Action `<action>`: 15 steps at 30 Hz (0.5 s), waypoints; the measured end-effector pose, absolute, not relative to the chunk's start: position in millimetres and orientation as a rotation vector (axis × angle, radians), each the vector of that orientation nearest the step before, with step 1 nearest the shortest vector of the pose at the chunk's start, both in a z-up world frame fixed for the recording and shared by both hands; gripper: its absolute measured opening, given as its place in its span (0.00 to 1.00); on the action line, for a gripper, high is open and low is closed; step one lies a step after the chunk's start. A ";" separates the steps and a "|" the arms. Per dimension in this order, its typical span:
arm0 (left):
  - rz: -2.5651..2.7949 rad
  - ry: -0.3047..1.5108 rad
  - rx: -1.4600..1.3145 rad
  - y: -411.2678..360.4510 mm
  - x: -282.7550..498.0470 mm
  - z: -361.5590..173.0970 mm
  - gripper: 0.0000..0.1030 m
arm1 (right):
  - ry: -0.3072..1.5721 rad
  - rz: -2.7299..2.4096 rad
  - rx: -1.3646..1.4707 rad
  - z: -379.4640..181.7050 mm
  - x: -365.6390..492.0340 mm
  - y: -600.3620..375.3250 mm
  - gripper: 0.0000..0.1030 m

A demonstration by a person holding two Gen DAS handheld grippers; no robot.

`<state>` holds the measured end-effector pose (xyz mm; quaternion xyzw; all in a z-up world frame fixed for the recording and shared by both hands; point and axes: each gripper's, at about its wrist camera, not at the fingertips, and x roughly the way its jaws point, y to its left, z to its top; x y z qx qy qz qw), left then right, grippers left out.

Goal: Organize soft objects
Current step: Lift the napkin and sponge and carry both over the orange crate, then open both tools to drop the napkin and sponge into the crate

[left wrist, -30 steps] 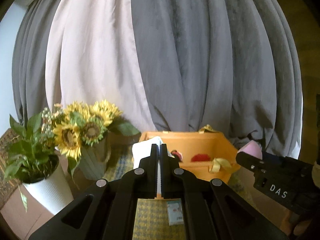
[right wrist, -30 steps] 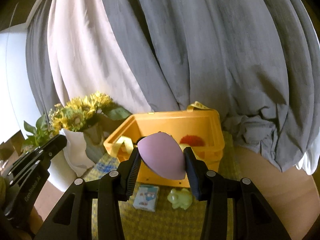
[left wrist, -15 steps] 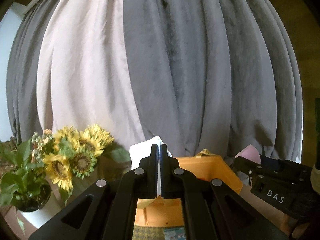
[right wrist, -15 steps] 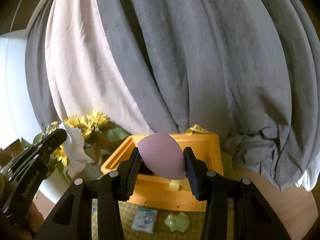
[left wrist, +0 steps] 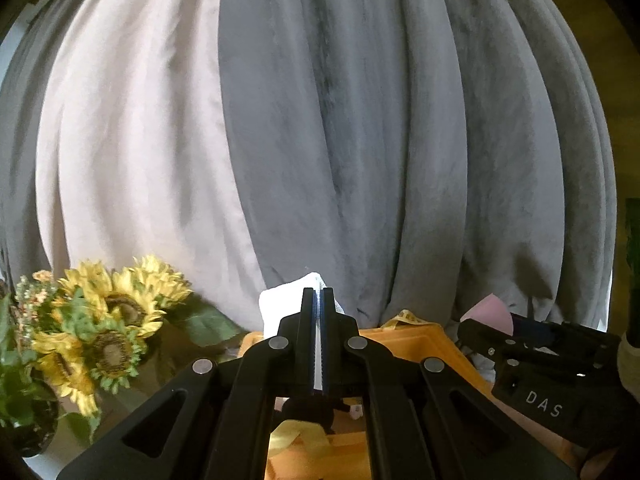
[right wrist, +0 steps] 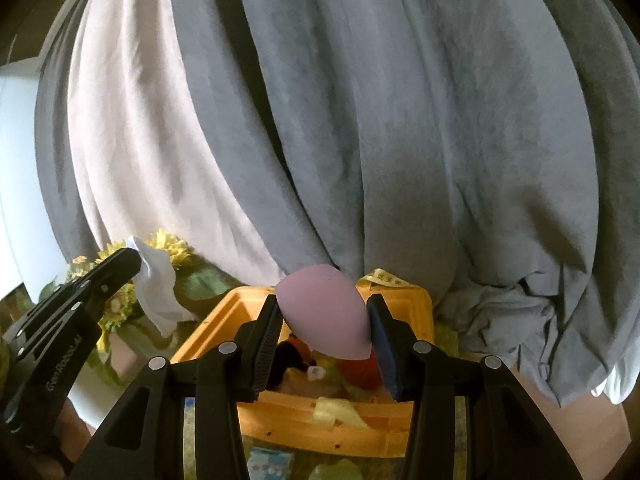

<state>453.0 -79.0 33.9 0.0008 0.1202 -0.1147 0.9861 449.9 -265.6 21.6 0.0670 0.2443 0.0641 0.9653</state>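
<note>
My right gripper [right wrist: 326,330] squeezes the pink sponge [right wrist: 325,314] above the yellow bin [right wrist: 320,412], ready to drop. My left gripper [left wrist: 319,320] pinches a white cloth [left wrist: 280,308], maybe a tissue, beside it.

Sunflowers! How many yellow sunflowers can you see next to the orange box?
3 show clearly in the left wrist view: one at the top, one just below it, one lower down. A fourth droops near the bottom, partly hidden, and leaves may hide more.

Lilac sponge [right wrist: 324,312], white cloth [right wrist: 158,292] — orange bin [right wrist: 320,416], grey curtain [right wrist: 400,120].
</note>
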 end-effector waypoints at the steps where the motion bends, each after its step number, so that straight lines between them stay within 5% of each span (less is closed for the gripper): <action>1: -0.234 0.248 -0.001 -80.2 457.5 32.6 0.04 | 0.501 0.130 0.136 20.0 454.3 -266.3 0.44; 15: -0.294 0.391 -0.007 -103.8 520.0 -2.3 0.04 | 0.656 0.122 0.158 -25.7 514.7 -279.5 0.44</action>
